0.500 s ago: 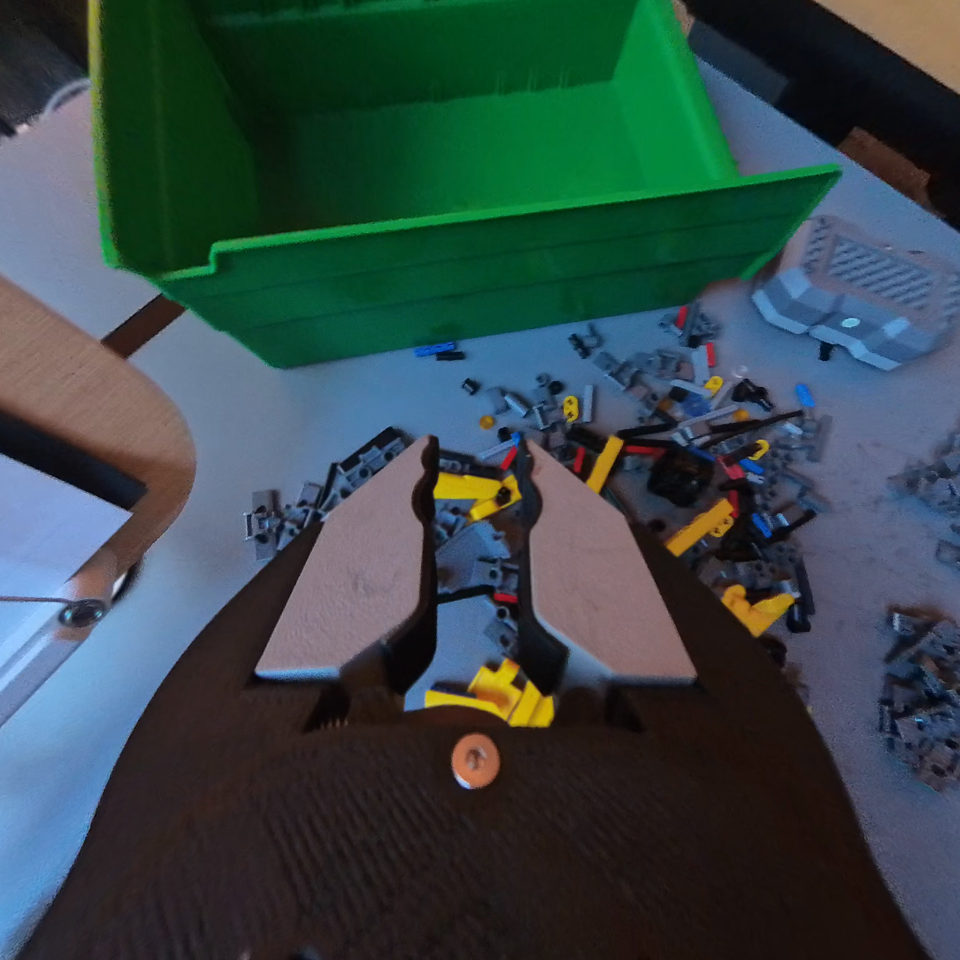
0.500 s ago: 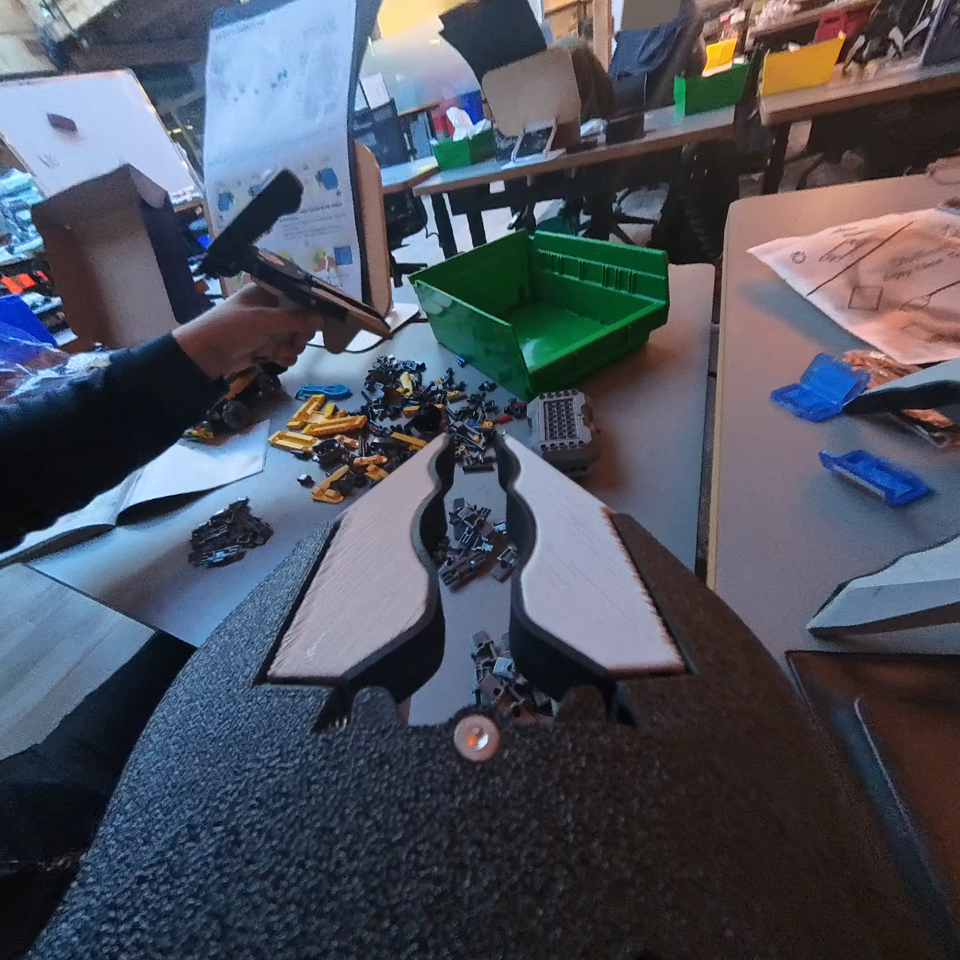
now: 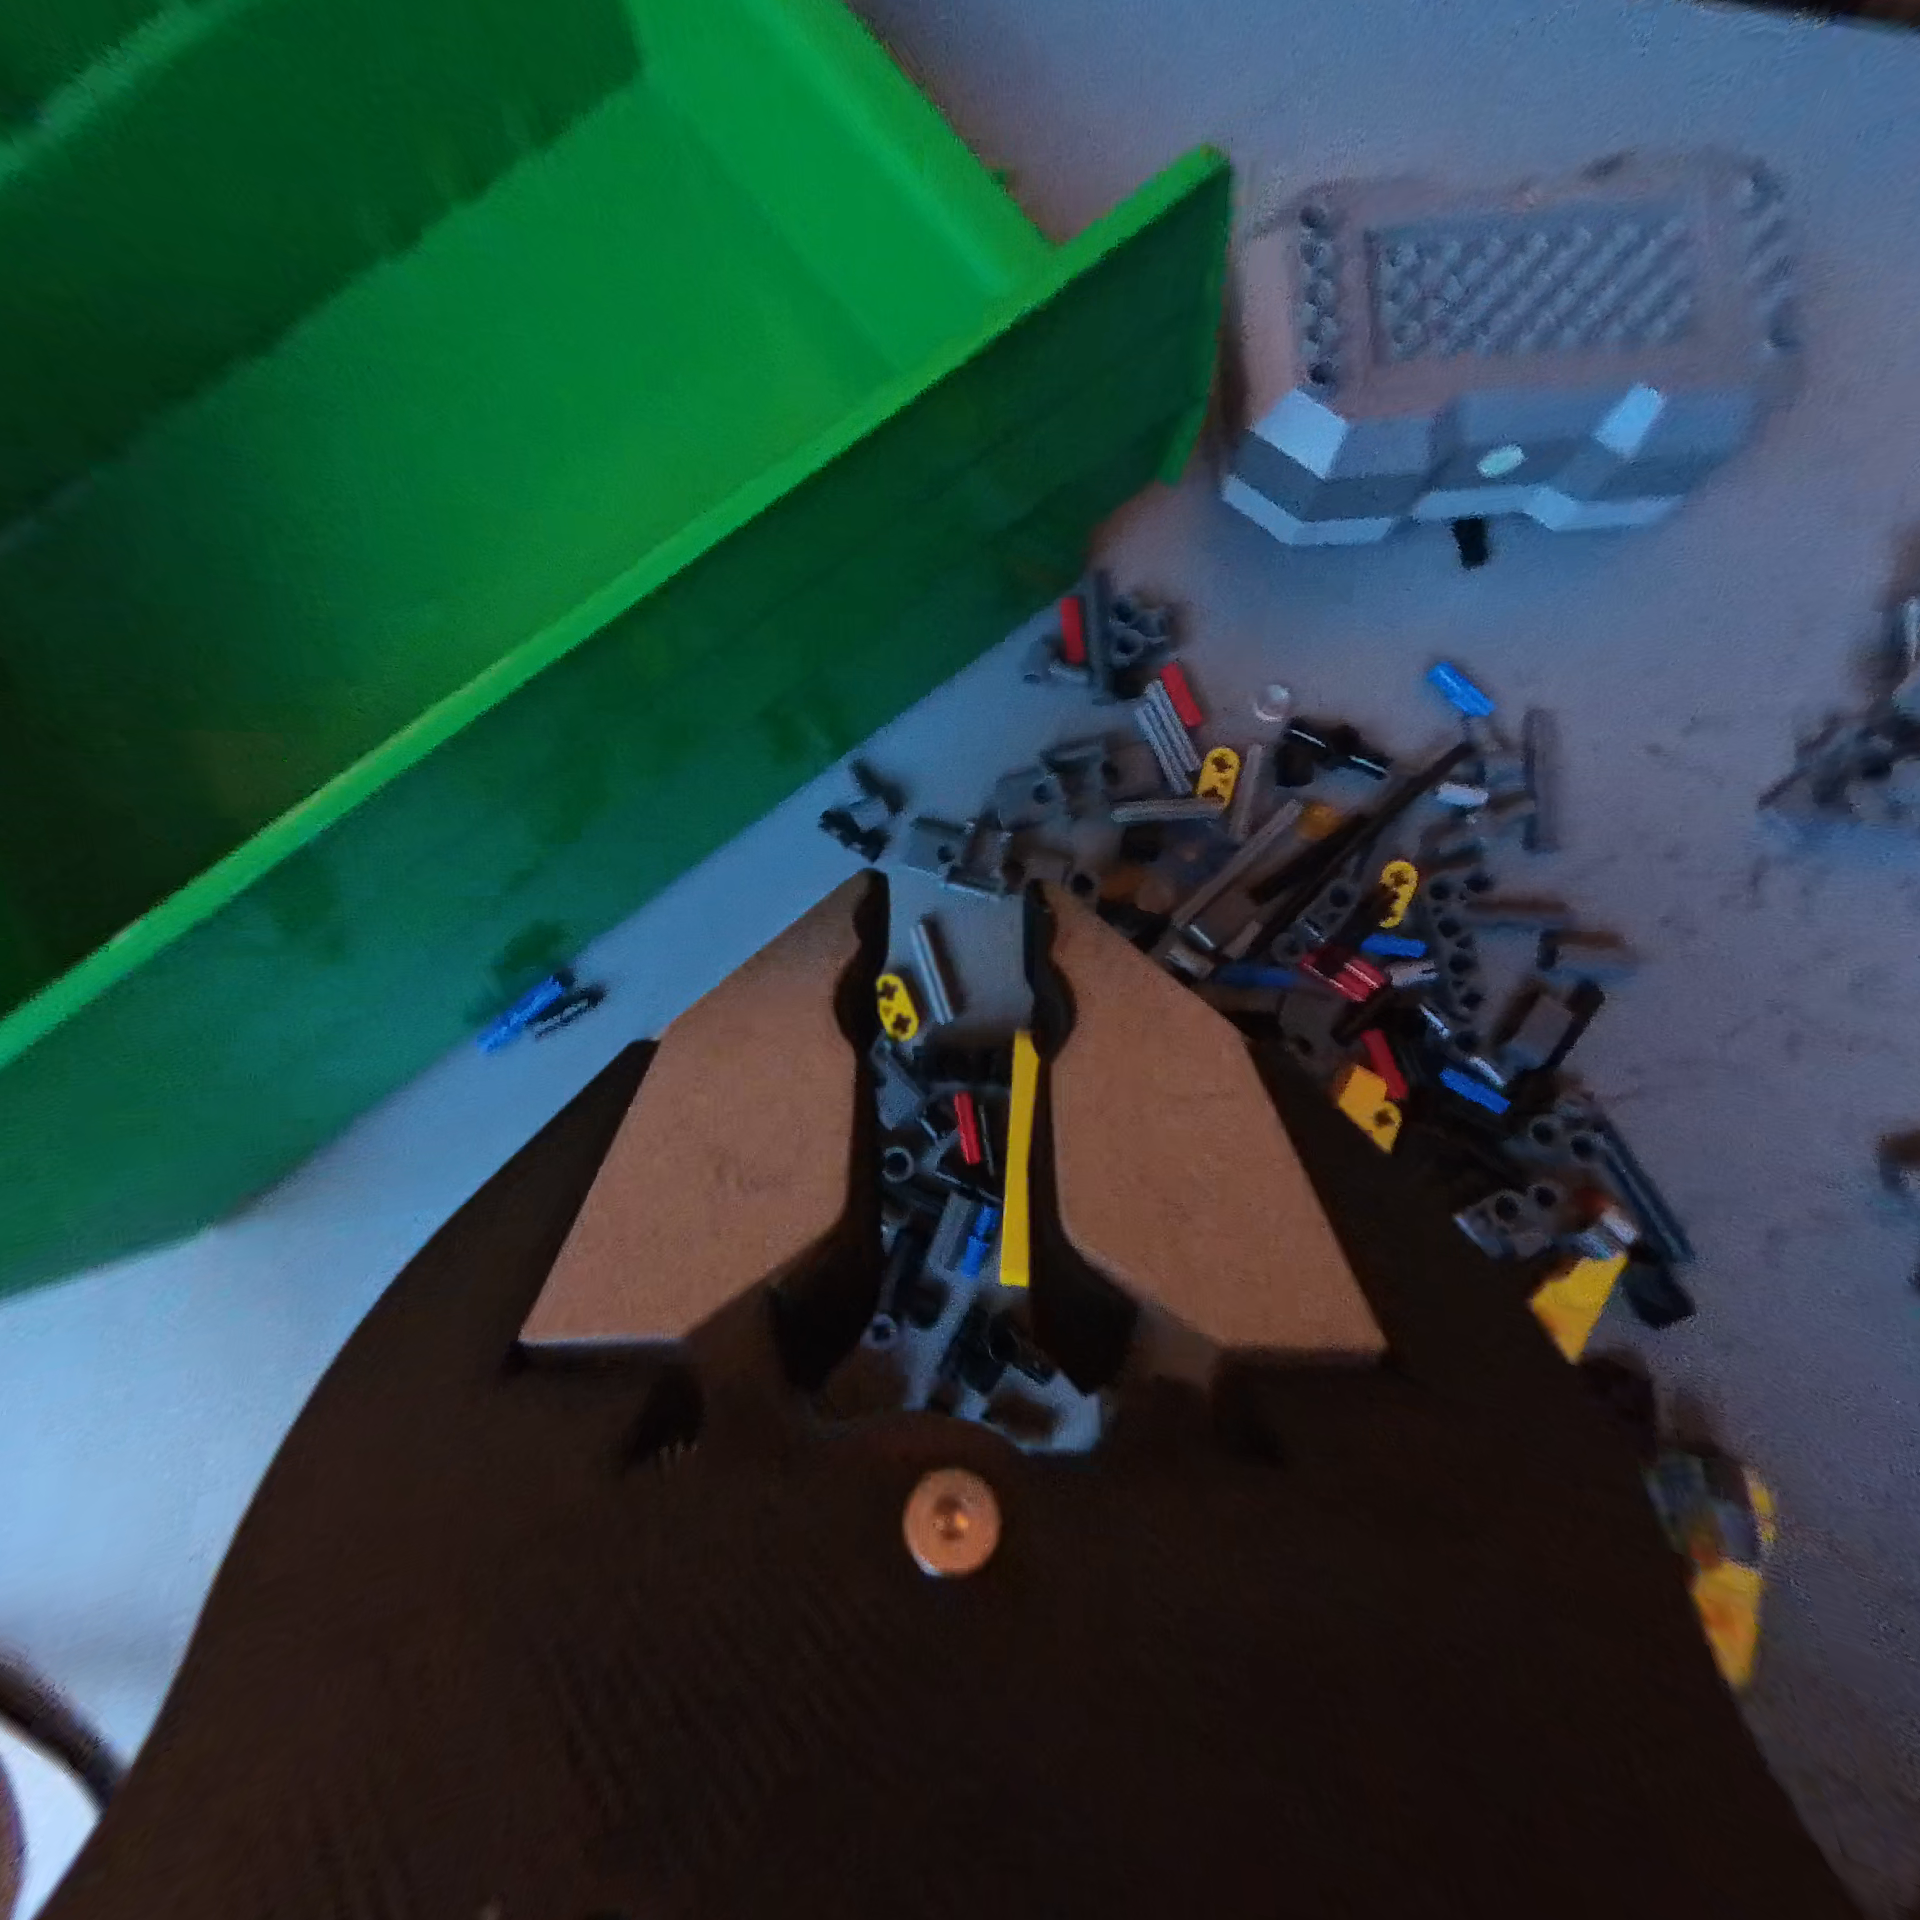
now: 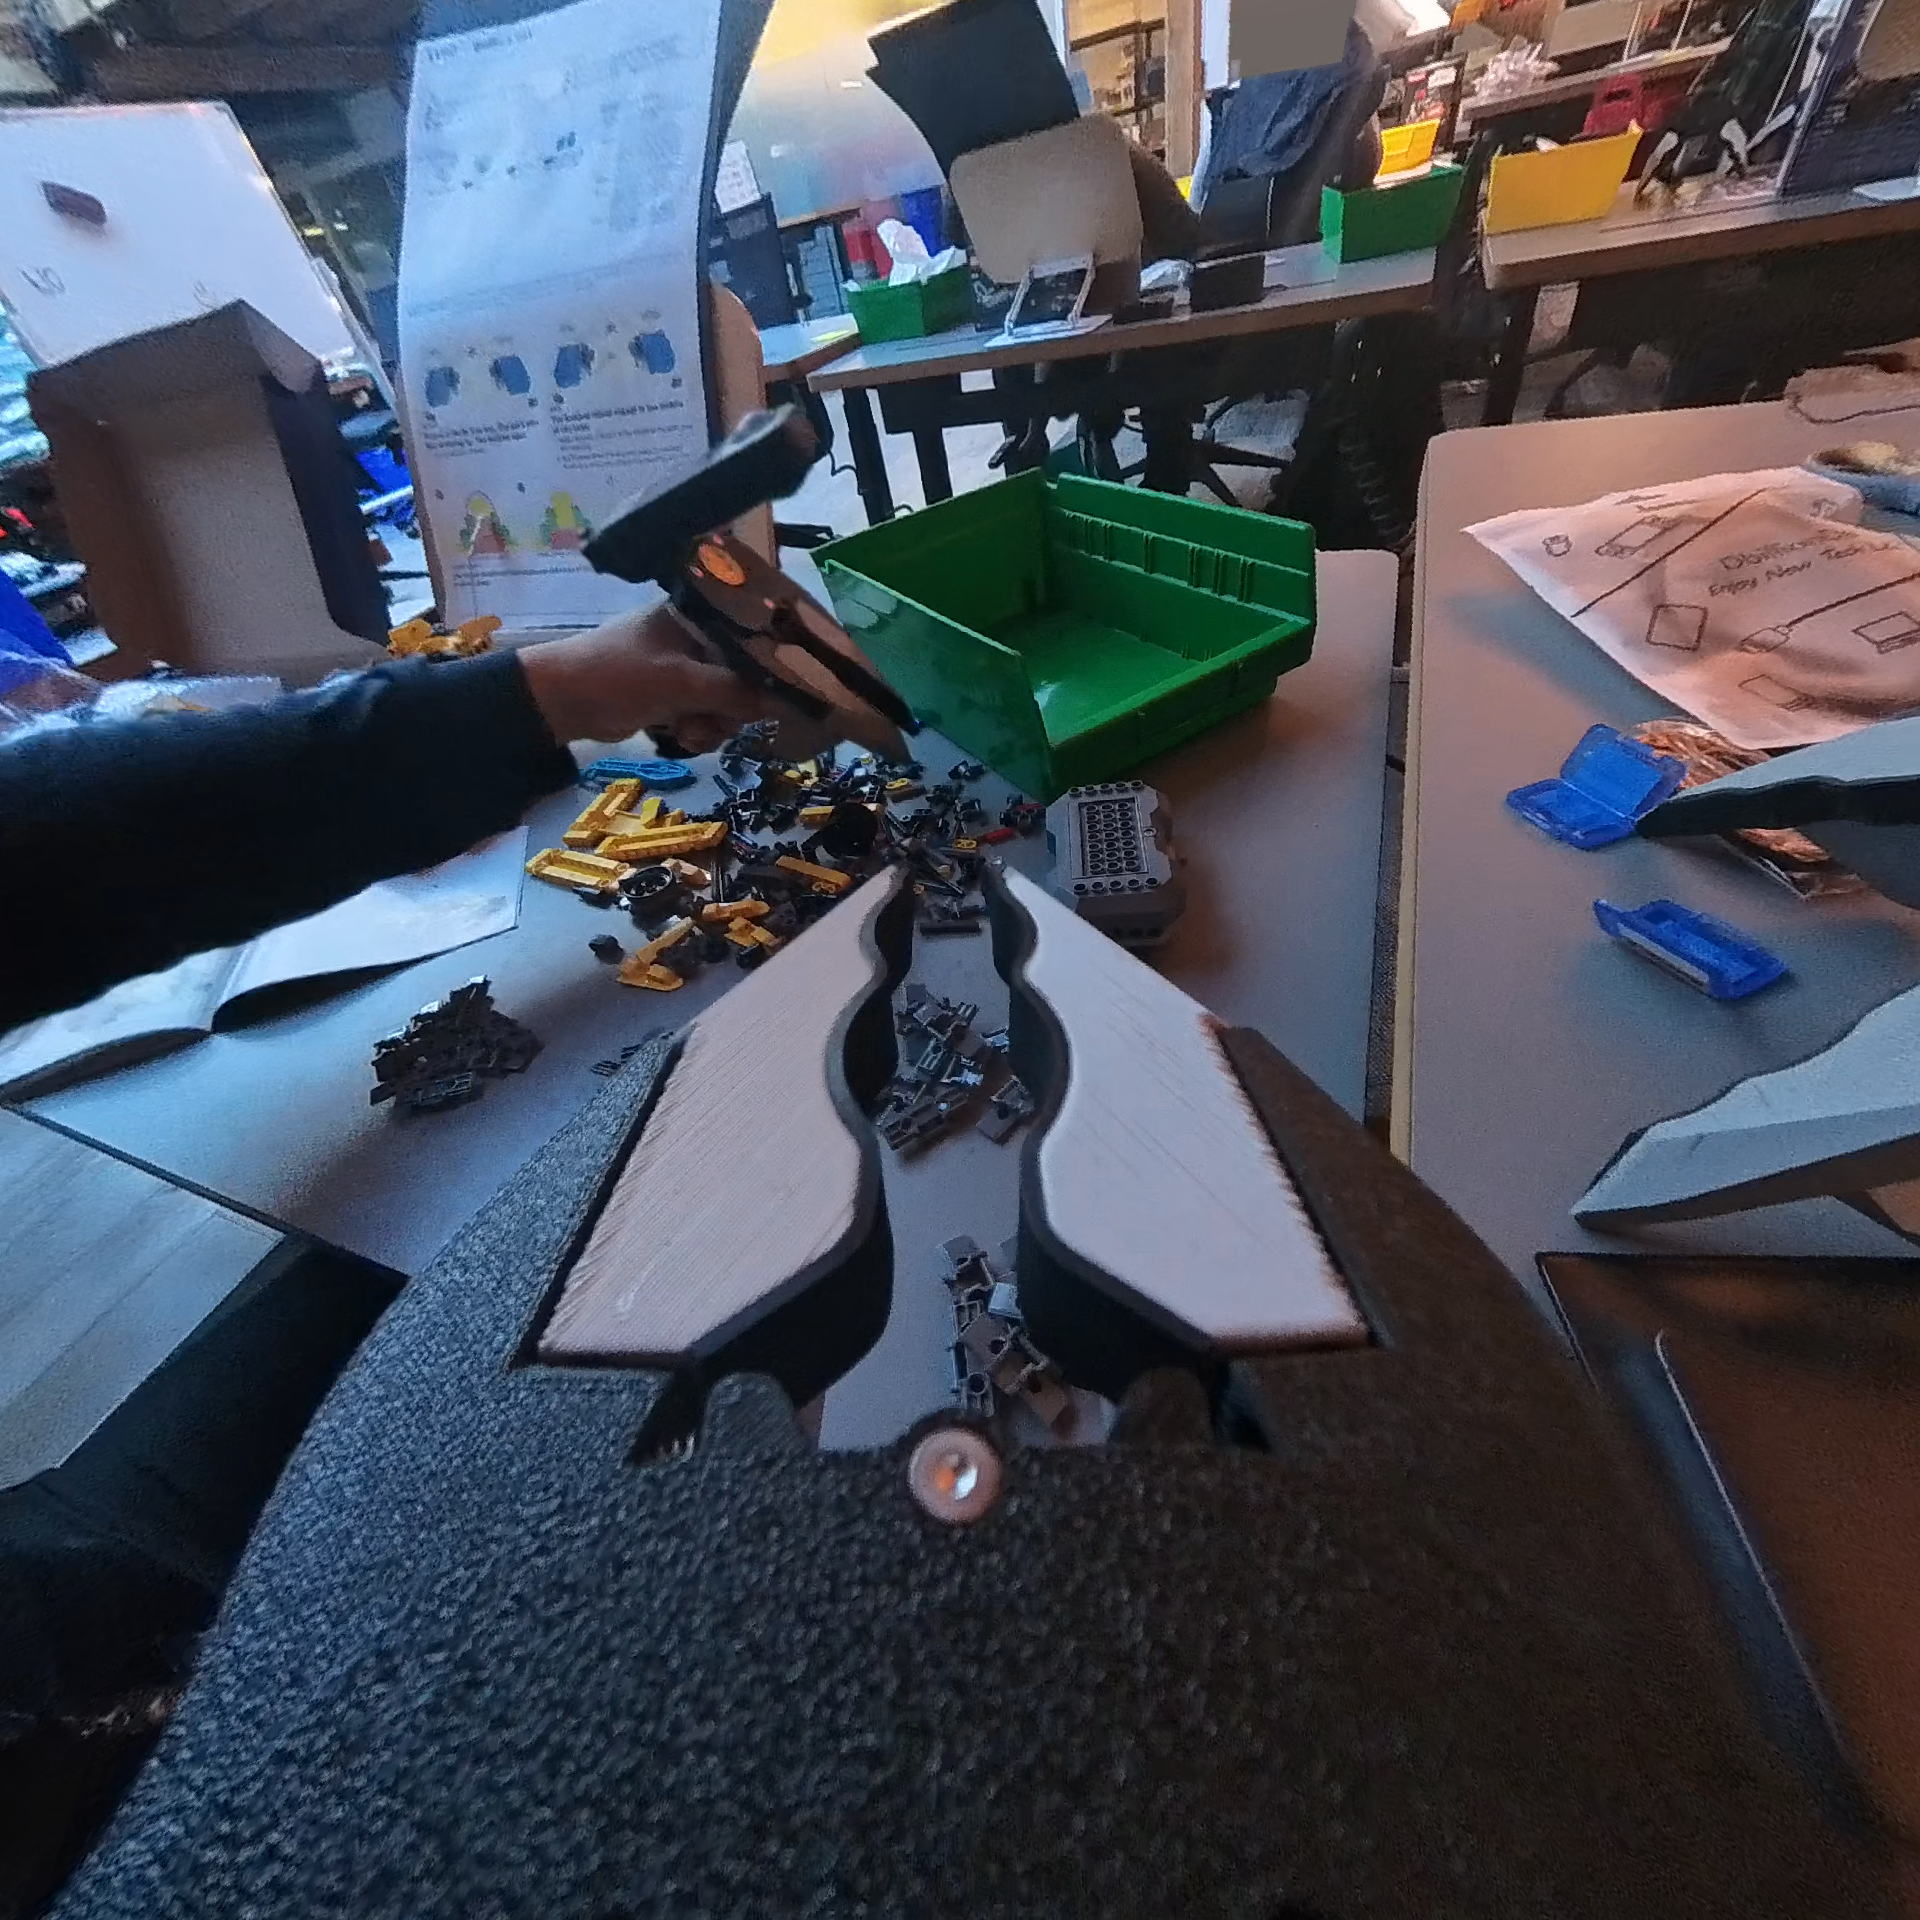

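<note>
My left gripper (image 3: 956,904) is open and empty. It hovers low over a pile of small toy bricks (image 3: 1299,914), black, grey, yellow, red and blue. A long yellow beam (image 3: 1018,1153) lies on the table between its fingers. The green bin (image 3: 623,779) stands just left of it and looks empty. In the right wrist view a hand holds this left gripper (image 4: 904,738) between the bin (image 4: 1060,623) and the brick pile (image 4: 790,831). My right gripper (image 4: 951,883) is open and empty above a small heap of dark grey pieces (image 4: 945,1070).
A grey studded block (image 3: 1507,343) sits right of the bin and also shows in the right wrist view (image 4: 1117,852). Another dark heap (image 4: 452,1055) and an open booklet (image 4: 364,935) lie left. An upright instruction sheet (image 4: 551,312) stands behind. Two blue cases (image 4: 1595,784) lie on the neighbouring table. The tips of one gripper are about 35 cm away from the tips of the other. The grey studded block (image 3: 1507,343) is closer to my left gripper, around 12 cm from its tips; the right tips are 25 cm off. It turns up in the right wrist view (image 4: 1084,830) as well.
My left gripper has moved right and forward along the bin's front, toward its right corner, and has turned. My right gripper has hardly moved.
</note>
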Tool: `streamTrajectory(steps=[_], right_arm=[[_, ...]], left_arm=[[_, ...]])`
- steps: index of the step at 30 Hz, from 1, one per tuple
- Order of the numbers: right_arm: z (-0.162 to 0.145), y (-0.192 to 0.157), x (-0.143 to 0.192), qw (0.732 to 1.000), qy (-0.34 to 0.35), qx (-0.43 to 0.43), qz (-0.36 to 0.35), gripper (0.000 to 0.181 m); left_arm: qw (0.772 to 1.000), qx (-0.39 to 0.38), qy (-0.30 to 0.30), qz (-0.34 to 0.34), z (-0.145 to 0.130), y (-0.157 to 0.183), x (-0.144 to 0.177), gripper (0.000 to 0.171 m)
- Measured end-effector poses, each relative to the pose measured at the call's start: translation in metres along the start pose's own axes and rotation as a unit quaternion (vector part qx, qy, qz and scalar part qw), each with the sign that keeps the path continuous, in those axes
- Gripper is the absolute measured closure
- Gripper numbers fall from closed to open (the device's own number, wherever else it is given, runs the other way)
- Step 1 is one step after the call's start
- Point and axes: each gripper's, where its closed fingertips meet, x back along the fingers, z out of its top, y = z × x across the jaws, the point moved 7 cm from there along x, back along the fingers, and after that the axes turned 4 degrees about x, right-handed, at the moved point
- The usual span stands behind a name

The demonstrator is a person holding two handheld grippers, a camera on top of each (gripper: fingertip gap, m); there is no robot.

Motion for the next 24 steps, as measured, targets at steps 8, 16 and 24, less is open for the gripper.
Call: streamTrajectory(steps=[8,16,24], right_arm=[[0.001,0.006,0.012,1.000,0.006,-0.003,-0.008,0.168],[-0.001,0.015,0.024,1.000,0.015,-0.014,-0.017,0.168],[0.000,0.010,0.024,1.000,0.017,-0.018,-0.003,0.168]], left_arm=[[0.995,-0.070,-0.066,-0.041,0.003,0.000,-0.026,0.146],[0.991,-0.089,-0.086,-0.045,0.001,-0.001,-0.032,0.158],[0.981,-0.190,-0.020,0.043,0.008,0.018,0.013,0.162]])
